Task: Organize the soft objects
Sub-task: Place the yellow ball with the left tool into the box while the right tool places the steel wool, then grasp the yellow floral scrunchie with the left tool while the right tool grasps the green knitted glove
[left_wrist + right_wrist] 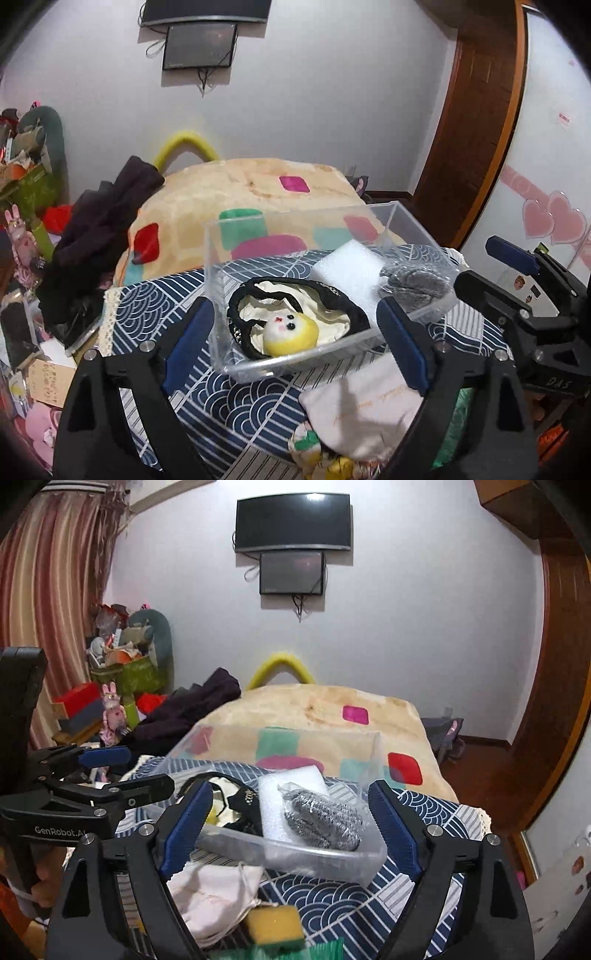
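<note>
A clear plastic box is seen on the wave-patterned blue cloth that covers the table. 3 soft things are already held in it: a doll with a yellow-haired head and black-trimmed cream dress at the left, a white foam pad in the middle, and a bagged grey scrubber at the right, lying partly on the foam.

Still outside the box, on the near part of the cloth, a white drawstring pouch and a yellow sponge are found; a small floral fabric piece and something green at the near edge are also seen, too cropped to be identified.

The left tongs are spread wide and empty, held above the near-left side of the box. The right tongs are likewise spread and empty, framing the scrubber end of the box.

The sorting is judged to be roughly half done: 3 items are stowed, and at least the pouch and sponge remain to be picked up and placed inside.
</note>
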Tool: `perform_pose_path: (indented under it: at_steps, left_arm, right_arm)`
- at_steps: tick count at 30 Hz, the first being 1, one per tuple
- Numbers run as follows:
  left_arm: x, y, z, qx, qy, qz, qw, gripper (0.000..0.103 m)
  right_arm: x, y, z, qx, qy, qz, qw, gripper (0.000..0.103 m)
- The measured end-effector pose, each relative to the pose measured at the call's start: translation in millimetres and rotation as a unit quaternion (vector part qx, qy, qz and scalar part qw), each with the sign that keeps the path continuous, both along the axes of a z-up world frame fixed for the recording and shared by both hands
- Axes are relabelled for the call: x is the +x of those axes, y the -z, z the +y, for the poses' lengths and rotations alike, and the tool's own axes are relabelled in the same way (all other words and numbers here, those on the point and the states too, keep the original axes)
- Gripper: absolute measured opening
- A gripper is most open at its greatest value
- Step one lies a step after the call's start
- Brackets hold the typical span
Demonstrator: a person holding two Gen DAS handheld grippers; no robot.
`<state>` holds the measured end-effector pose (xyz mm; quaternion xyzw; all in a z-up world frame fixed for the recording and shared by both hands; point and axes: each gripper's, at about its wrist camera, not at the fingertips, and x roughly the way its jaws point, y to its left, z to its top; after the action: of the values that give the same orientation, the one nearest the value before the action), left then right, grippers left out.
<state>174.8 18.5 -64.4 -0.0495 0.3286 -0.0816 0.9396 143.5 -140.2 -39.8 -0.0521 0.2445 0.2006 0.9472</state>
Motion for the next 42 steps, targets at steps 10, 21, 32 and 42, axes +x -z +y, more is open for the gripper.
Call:
perform_pose_path:
  at_steps: [10, 21, 32, 42]
  left_arm:
    - [-47.5, 21.6, 2.4, 0.019, 0.016, 0.014, 0.9996, 0.097]
    - [-72.1, 84.2, -4.1, 0.023, 0.027, 0.083, 0.9959, 0.097]
    - [-75.8, 116.5, -14.3, 0.009, 0.050, 0.128, 0.9905, 0.097]
    - [-50.3, 118.5, -42.4, 0.015, 0.052, 0.134, 0.9895, 0.097]
  right_arm:
    - [-32.0, 13.3, -17.4, 0.000, -0.004, 0.001, 1.000, 0.099]
    - [-43.1, 69.4, -18.9, -0.036, 0.006, 0.083, 0.996, 0.099]
    - [-37.3, 103.2, -12.3, -0.041, -0.008, 0.148, 0.988, 0.099]
    - [-36.9, 108.0, -3.7, -0.065, -0.011, 0.147, 0.987, 0.091]
